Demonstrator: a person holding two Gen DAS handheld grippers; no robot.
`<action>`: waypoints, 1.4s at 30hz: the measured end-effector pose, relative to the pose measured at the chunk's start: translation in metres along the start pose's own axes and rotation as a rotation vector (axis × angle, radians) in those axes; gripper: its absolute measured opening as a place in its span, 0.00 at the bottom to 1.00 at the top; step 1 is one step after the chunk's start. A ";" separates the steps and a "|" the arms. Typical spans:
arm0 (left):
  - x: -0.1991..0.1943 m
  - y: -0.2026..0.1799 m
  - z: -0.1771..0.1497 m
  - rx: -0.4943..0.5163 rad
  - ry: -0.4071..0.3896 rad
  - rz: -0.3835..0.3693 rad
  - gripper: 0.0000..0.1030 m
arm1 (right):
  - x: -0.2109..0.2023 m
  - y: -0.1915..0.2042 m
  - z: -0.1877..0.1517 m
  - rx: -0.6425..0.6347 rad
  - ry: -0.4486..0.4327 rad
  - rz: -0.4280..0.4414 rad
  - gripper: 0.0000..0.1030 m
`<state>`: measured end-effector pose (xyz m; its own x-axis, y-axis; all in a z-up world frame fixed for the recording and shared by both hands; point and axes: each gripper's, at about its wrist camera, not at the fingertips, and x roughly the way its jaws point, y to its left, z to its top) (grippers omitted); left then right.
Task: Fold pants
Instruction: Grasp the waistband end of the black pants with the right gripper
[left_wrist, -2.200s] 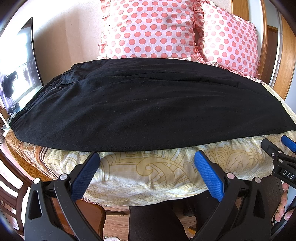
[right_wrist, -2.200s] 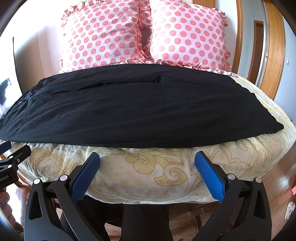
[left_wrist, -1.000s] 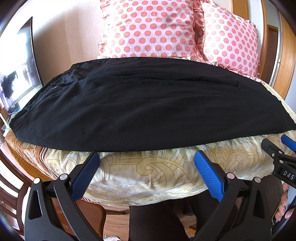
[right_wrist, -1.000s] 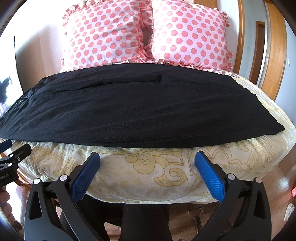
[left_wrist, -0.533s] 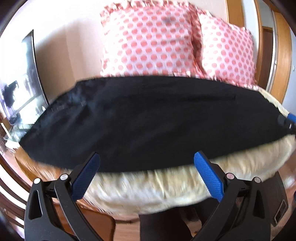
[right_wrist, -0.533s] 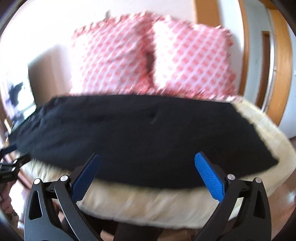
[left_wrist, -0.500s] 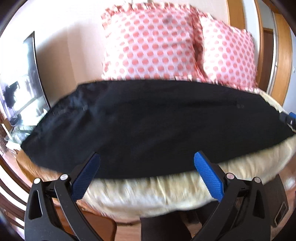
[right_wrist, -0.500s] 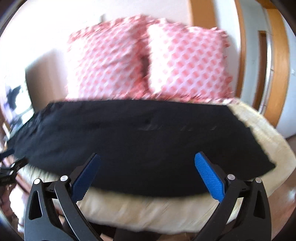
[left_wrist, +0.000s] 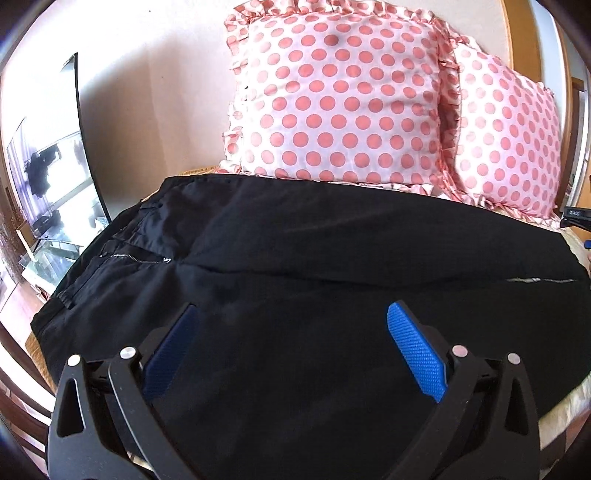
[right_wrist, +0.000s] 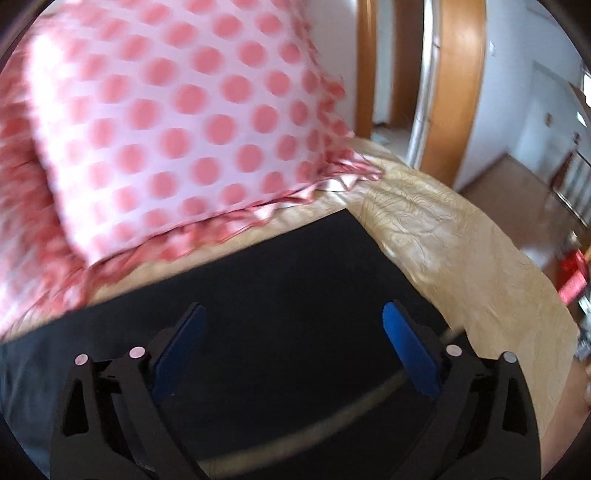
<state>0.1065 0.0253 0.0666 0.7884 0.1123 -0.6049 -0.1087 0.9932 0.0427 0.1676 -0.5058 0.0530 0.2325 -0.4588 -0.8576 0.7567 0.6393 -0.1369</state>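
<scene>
1. The left gripper (left_wrist: 291, 332) has its two blue fingers (left_wrist: 413, 354) wide apart, tips pointing to 12 o'clock, with nothing held.
2. The right gripper (right_wrist: 291, 332) is wide too; its jaws have just been closing a little, and they grip nothing.

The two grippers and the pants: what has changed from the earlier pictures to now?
Both grippers came forward from the bed's near edge to over the black pants: the left gripper near the zipper end, the right gripper swung to the leg-hem end by the polka-dot pillow. The right jaws have just been closing slightly, nothing gripped. The pants and pillows lie as before.
</scene>
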 end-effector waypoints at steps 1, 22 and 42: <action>0.005 0.000 0.002 -0.003 -0.002 0.007 0.98 | 0.012 0.000 0.006 0.023 0.020 -0.009 0.84; 0.049 -0.001 0.003 -0.017 0.064 -0.027 0.98 | 0.123 0.020 0.050 0.168 0.059 -0.327 0.54; 0.046 0.018 0.000 -0.112 0.037 -0.089 0.98 | -0.023 -0.065 -0.019 0.259 -0.246 0.230 0.02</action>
<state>0.1405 0.0479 0.0398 0.7755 0.0209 -0.6310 -0.1082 0.9891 -0.1003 0.1015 -0.5248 0.0723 0.5288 -0.4758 -0.7029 0.7891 0.5806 0.2006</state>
